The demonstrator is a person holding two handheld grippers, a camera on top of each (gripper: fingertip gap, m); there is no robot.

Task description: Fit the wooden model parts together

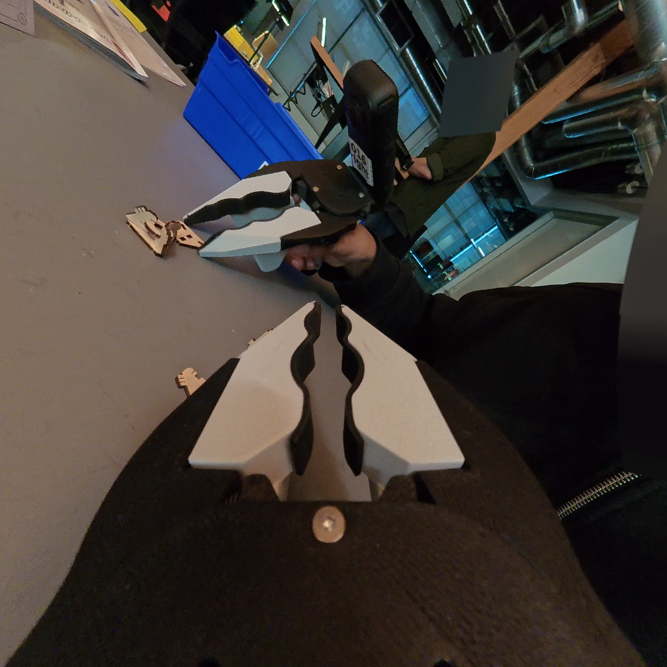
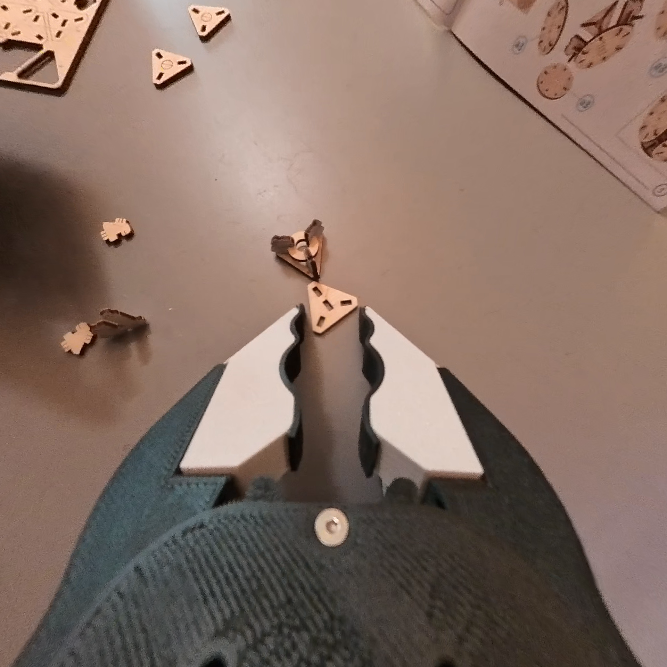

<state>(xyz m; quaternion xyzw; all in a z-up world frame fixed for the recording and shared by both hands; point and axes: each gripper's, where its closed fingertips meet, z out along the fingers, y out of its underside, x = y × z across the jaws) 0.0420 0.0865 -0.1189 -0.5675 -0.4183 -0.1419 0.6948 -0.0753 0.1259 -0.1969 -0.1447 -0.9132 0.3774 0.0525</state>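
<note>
Right gripper (image 2: 330, 310) sits low over the grey table (image 2: 433, 252), jaws partly open around a flat wooden triangle (image 2: 330, 305) without touching it, and a part-built triangle (image 2: 301, 251) lies just beyond. Left gripper (image 1: 327, 306) is nearly closed with nothing in it, near the table edge.

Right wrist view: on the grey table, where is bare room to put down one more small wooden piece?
Free: the broad grey table between the flat triangle and the instruction sheet; also the middle strip above the assembled triangle. Crowded: the left side with small connectors, and the top-left by the cut-out board.
</note>
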